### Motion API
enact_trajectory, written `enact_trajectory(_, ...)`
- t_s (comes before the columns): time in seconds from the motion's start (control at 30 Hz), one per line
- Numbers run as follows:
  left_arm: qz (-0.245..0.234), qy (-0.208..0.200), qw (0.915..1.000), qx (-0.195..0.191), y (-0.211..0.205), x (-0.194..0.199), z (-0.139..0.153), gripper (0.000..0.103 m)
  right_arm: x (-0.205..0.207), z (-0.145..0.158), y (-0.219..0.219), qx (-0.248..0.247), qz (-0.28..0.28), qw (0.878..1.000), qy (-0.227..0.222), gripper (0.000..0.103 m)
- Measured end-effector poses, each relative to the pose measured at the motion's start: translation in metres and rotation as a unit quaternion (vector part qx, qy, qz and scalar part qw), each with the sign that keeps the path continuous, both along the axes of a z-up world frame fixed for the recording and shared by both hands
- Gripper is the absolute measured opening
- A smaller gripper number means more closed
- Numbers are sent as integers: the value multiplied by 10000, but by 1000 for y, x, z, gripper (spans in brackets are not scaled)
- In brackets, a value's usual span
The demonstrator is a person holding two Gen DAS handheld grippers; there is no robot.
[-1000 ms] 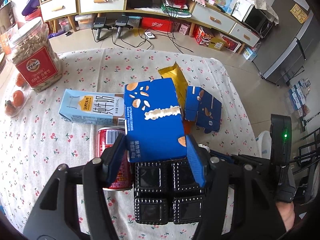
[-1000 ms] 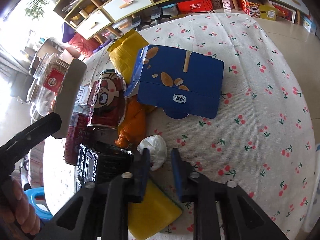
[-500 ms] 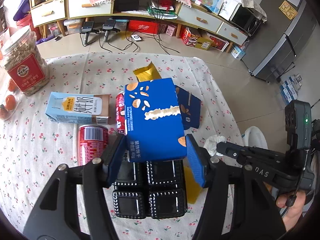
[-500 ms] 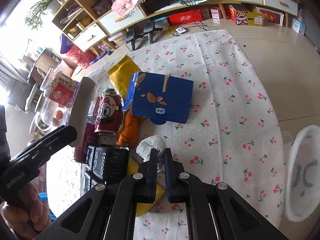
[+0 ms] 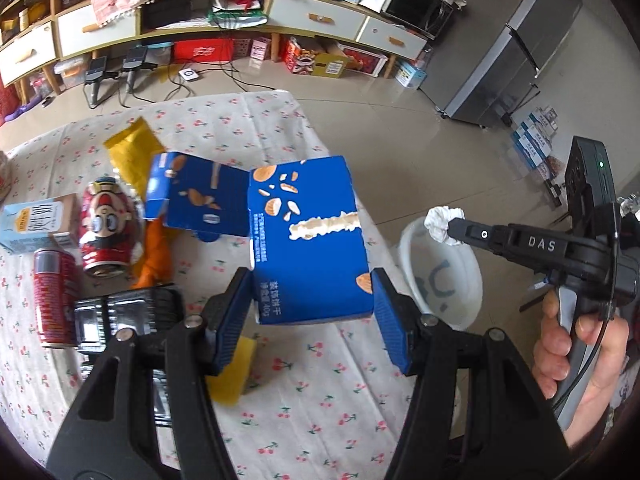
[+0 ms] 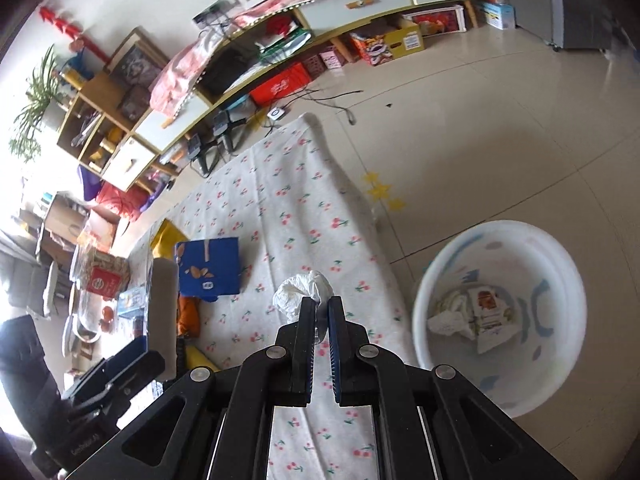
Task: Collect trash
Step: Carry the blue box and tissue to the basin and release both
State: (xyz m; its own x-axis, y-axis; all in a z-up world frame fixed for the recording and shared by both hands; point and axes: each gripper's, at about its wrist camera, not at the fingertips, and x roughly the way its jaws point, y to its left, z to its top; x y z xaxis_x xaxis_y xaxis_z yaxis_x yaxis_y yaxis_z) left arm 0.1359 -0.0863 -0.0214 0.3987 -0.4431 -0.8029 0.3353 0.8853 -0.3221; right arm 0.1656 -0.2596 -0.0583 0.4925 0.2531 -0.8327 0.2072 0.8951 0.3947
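My left gripper (image 5: 312,312) is shut on a blue biscuit box (image 5: 308,236) and holds it above the table's right edge. My right gripper (image 6: 322,304) is shut on a crumpled white tissue (image 6: 302,290), lifted over the table edge; the tissue also shows in the left wrist view (image 5: 442,222). A white basin (image 6: 500,312) with paper trash inside stands on the floor right of the table; it also shows in the left wrist view (image 5: 444,276).
On the cherry-print tablecloth (image 5: 320,380) lie a second blue box (image 5: 196,200), two red cans (image 5: 106,232), a milk carton (image 5: 34,222), a yellow packet (image 5: 134,152), orange peel (image 5: 156,256), a black tray (image 5: 128,316) and a yellow sponge (image 5: 234,376).
Both grippers swung right toward the basin. The right gripper shut on the tissue and lifted it off the table. The left kept hold of the blue box.
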Motion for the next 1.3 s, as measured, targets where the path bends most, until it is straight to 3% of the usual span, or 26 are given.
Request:
enact_trajectory(0.33,-888,251,9953,-284,-109,-12,-14,61,-34,-6,-104,-176,-996,9944,302,8)
enact_trajectory(0.67,-1319,519,9899,-99,-184,-13,-50,61,-48,-18,-142,-283,-1381,9883,591,8)
enact_trajectory(0.9,-1332,735,9883,79,-189,-12,-60,67,-43,-25,-143,-456,-1334,9869,784,10)
enact_trajectory(1.3,-1004,638,9929,74,-139,-11,-48,68,-41,-27,-141,-575,-1356,9849,914,13)
